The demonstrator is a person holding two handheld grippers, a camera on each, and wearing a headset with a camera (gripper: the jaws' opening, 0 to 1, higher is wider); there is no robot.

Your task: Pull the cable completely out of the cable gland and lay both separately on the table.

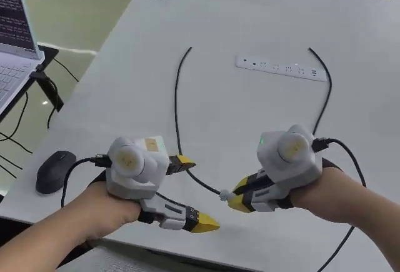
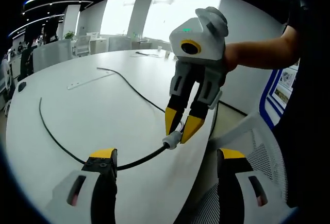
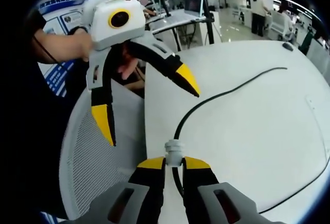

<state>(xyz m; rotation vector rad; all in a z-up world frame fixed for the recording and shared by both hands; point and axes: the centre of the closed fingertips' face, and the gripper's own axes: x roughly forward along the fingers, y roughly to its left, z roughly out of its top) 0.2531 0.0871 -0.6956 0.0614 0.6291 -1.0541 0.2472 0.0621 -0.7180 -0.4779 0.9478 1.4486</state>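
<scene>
Well, my right gripper (image 1: pixel 228 200) is pinched tight on the cable gland (image 1: pixel 223 194), well to my side of the power strip (image 1: pixel 281 69). The cable (image 1: pixel 177 109) runs from it past the strip's left end, seemingly still threaded through. My left gripper (image 1: pixel 199 194) gapes wide, empty. Pulling out and laying down both remain.

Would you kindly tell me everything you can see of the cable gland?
The cable gland is a small, pale, plastic-looking fitting with a round, stepped body. The right gripper pinches it between its yellow jaw tips, by the near edge of the white table. A black cable runs out of it and curves away across the table.
</scene>
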